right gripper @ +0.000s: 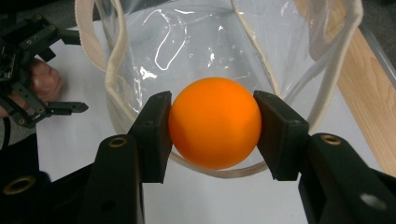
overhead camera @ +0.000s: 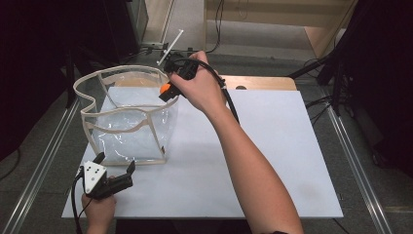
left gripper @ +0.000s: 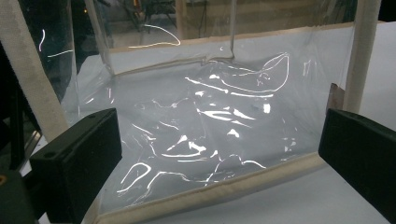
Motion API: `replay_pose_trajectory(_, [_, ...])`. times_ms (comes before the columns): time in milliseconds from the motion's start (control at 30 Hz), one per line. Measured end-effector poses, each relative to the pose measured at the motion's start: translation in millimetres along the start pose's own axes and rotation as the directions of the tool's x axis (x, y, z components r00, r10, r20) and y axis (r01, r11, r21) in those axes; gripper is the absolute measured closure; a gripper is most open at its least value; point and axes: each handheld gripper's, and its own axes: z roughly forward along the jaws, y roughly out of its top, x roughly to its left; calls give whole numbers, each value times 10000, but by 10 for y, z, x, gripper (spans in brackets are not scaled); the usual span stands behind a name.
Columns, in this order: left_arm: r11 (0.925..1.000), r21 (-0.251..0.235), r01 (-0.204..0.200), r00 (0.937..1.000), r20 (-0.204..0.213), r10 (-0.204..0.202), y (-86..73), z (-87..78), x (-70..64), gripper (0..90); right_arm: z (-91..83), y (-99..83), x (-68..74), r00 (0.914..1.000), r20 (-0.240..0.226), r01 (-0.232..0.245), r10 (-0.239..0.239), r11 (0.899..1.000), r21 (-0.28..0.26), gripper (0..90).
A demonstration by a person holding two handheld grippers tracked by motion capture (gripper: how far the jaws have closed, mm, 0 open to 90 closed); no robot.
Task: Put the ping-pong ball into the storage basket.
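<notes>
Your right gripper (right gripper: 212, 122) is clamped on the orange ball (right gripper: 215, 122), probably over the clear bag (overhead camera: 127, 122) mouth below your fingers; release centred. Left gripper (overhead camera: 116, 169) jaws apart, bracing.

The clear bag (overhead camera: 127, 117) gapes wide open on top, its cream rim (overhead camera: 117, 69) ringing the entry.

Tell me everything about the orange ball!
The ball is round, plain orange and smooth, with a dull matte look like plastic. The right gripper pinches it between two black jaws, one on each side, so it hangs in the air. It sits at the open top of the clear bag, by the cream rim, not yet inside. In the high view it shows as a small orange spot under the hand.
</notes>
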Motion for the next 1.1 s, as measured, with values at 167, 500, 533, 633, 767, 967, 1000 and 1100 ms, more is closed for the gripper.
replay_pose_trajectory(167, [10000, -13, 14, 10000, 7, -14, 0, 0, 1, 0, -27, -10, 4, 9988, 480, -118, 121, 9999, -69, 264])
replay_pose_trajectory(500, [10000, -3, 4, 10000, -10, -4, 1, 1, 0, 0, -89, -114, 19, 9964, 725, -432, 435, 9991, -55, 0])
replay_pose_trajectory(533, [10000, -12, 2, 10000, 1, -2, 0, 2, 0, 0, -91, -126, 20, 9970, 689, -356, 358, 9994, -45, 0])
replay_pose_trajectory(633, [10000, -11, 9, 10000, 8, -9, -1, 2, -1, 0, -114, -166, 43, 9969, 687, -374, 375, 9993, -31, 0])
replay_pose_trajectory(767, [10000, 7, -8, 10000, 9, 8, 0, 3, -3, 0, -140, -224, 67, 9968, 718, -353, 357, 9994, -66, 0])
replay_pose_trajectory(967, [10000, -9, 4, 10000, 3, -4, -1, 3, -2, 0, -141, -319, 80, 9965, 738, -395, 404, 9991, -123, 0])
replay_pose_trajectory(1000, [10000, 2, 14, 10000, -1, -14, 0, 2, -1, 0, -141, -338, 80, 9965, 730, -398, 405, 9991, -118, 0])
replay_pose_trajectory(1100, [10000, -33, 24, 10000, -1, -24, -1, 5, -1, 0, -126, -390, 82, 9966, 694, -440, 447, 9990, -121, 0])
